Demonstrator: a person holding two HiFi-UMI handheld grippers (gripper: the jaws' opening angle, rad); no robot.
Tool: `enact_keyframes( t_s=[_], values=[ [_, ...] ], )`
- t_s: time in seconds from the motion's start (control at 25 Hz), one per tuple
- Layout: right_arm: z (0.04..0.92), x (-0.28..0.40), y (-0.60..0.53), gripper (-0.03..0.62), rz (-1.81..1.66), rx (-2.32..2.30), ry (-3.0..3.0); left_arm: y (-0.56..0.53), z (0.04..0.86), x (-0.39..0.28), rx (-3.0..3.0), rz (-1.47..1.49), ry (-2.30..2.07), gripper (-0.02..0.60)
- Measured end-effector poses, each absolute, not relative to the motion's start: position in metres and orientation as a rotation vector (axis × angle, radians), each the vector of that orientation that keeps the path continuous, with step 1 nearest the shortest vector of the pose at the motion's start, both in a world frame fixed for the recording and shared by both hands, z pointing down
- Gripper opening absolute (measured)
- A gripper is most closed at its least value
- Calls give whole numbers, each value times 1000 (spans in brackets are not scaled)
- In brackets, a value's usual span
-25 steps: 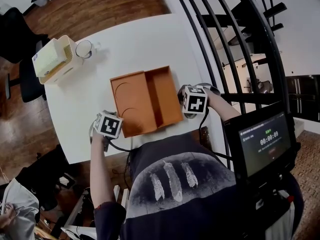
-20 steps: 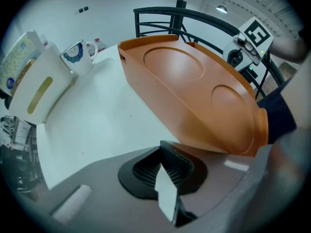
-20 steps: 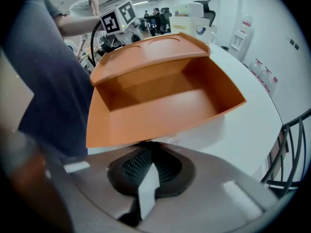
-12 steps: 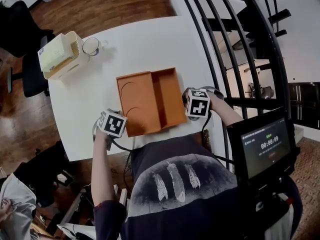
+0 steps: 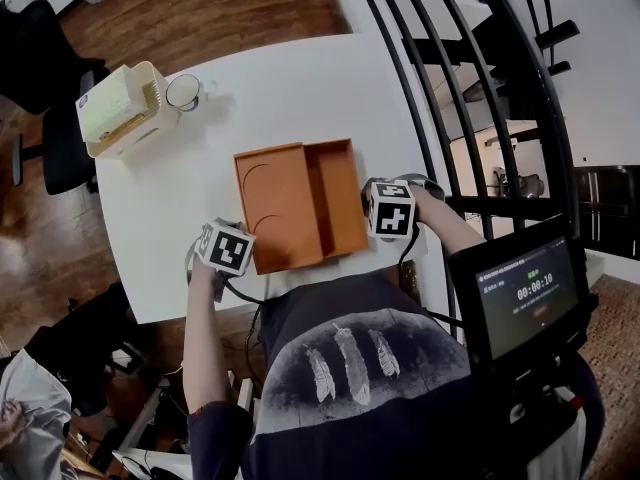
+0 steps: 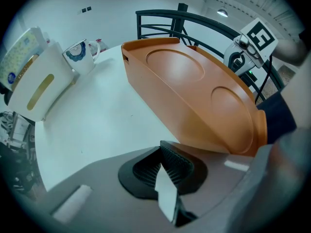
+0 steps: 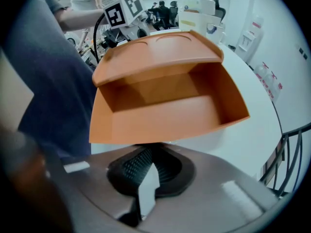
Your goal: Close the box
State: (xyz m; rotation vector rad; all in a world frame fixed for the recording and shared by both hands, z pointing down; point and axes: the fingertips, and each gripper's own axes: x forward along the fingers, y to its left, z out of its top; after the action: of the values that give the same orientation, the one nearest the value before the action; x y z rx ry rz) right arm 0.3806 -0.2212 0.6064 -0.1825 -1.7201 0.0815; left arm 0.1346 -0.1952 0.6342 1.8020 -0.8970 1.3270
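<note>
While left gripper (image 6: 163, 171) and right gripper (image 7: 148, 171) are hovering shut, empty, the box lid (image 5: 275, 208) is lying nearest the left.

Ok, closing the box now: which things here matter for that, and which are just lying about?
For the job:
- orange box
- its open lid
- left gripper and right gripper, both shut on nothing

Lying about on the white table:
- tissue holder
- mug
</note>
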Motion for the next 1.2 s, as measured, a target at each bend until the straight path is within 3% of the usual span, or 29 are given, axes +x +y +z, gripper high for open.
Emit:
enact_keyframes(
  t_s=[1.2],
  values=[
    [598,360,-223,5,11,-196,-1747,-194,631,141,1816,1325,-879,15]
  ],
)
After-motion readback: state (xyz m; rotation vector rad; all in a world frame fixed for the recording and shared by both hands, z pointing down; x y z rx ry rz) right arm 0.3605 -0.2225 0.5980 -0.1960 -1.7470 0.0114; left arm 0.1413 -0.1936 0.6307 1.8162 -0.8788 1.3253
